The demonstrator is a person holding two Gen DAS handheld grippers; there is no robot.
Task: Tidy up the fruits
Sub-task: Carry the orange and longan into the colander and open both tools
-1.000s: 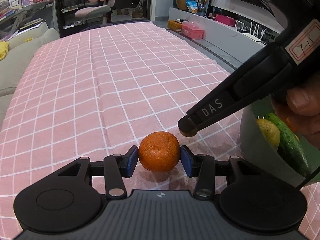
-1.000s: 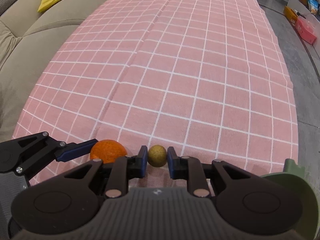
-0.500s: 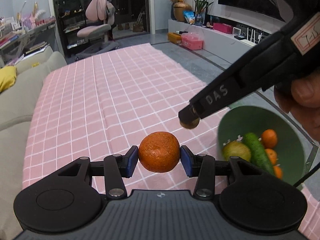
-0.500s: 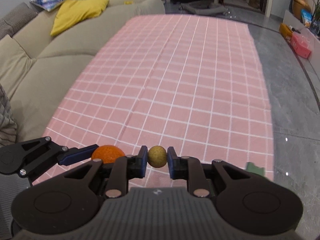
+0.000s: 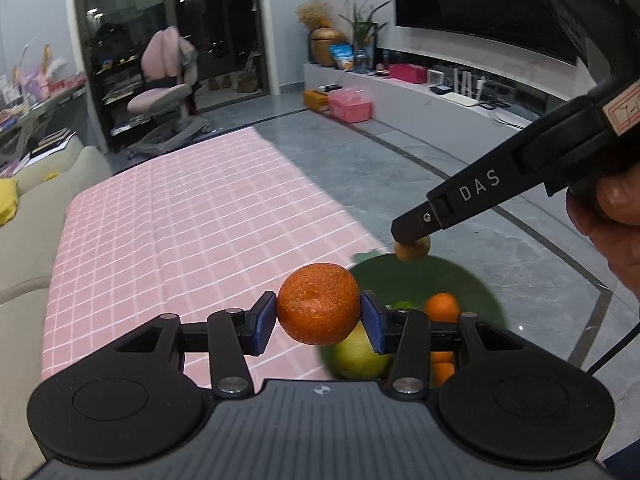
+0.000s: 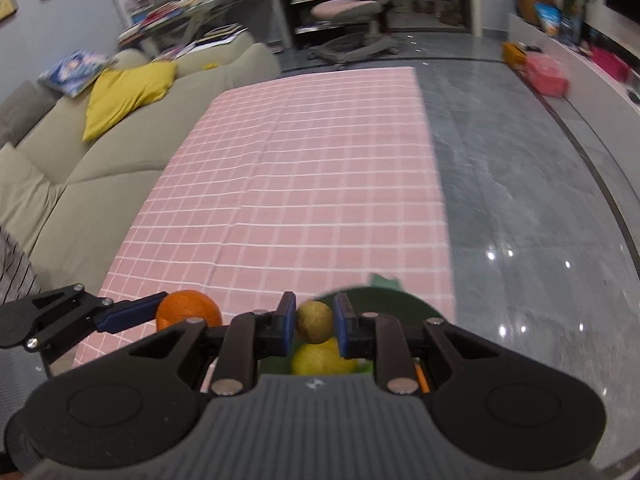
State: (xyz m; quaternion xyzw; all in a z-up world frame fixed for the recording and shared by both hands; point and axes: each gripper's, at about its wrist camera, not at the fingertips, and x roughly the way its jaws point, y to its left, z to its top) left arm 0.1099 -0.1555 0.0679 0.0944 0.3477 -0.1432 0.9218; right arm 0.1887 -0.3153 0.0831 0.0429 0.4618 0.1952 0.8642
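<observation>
Here the left gripper (image 5: 319, 316) clamps an orange (image 5: 318, 303) between its blue pads, raised over the near right corner of the pink cloth (image 5: 192, 216). Right of it, the right gripper (image 6: 315, 323) pinches a small brown fruit (image 6: 314, 322) above the green bowl (image 5: 472, 280), which holds more fruit.

left hand-held gripper (image 5: 319, 322): black, blue pads | right hand-held gripper (image 6: 314, 323): black, "DAS" lettering
</observation>
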